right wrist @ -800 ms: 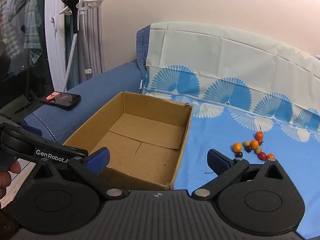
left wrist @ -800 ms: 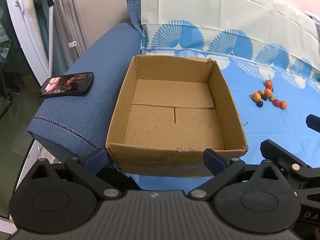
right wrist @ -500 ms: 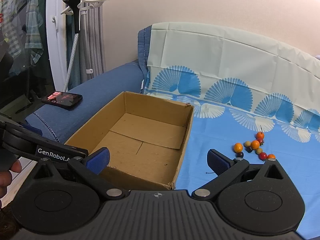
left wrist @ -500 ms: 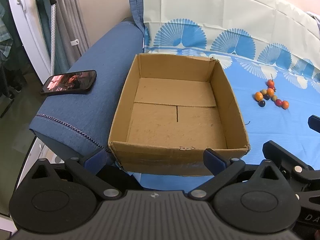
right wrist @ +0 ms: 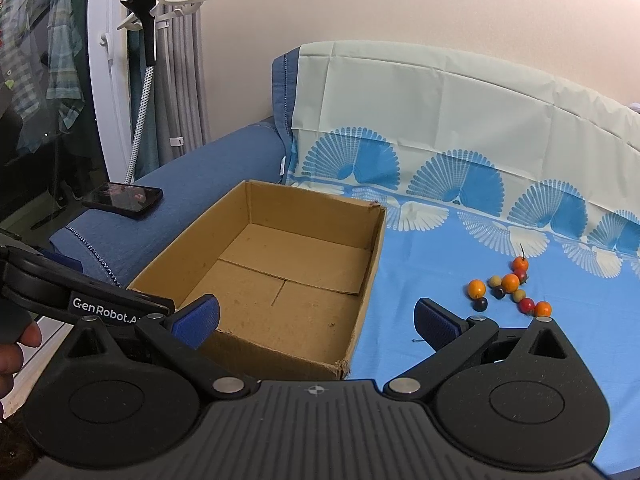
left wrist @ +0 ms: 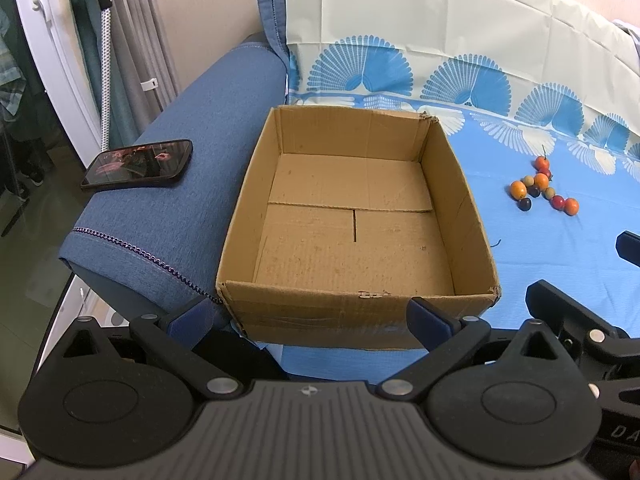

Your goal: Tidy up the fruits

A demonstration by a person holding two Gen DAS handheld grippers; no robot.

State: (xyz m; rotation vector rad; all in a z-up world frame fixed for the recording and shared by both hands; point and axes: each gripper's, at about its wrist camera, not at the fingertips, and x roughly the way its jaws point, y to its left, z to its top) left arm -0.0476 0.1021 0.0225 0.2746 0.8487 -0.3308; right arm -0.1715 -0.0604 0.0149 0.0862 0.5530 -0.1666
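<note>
Fruits (right wrist: 509,290): we count about ten small round pieces, orange, red, dark and pale, in a loose cluster on the blue sheet (right wrist: 440,280), well apart from the box (right wrist: 280,280) and to its right. None is in the box yet.

Box: open cardboard, nothing in it, standing on the sheet just beside the sofa arm (left wrist: 192,184).

Right gripper (right wrist: 316,322): jaws spread, holding nothing, low in front of the box's near corner, with the fruits ahead and to the right.

Left gripper (left wrist: 308,316): jaws spread, holding nothing, facing the box's near wall.

Change since 0.8 s ago: both views have drifted only slightly; fruits and box lie as they did. We judge the task barely begun, with the first reach for a fruit still to come.

View differences: the right view shows the left gripper's body and a fingertip at its left edge; the left view looks squarely into the box. A phone (left wrist: 138,164) lies on the sofa arm in both.
</note>
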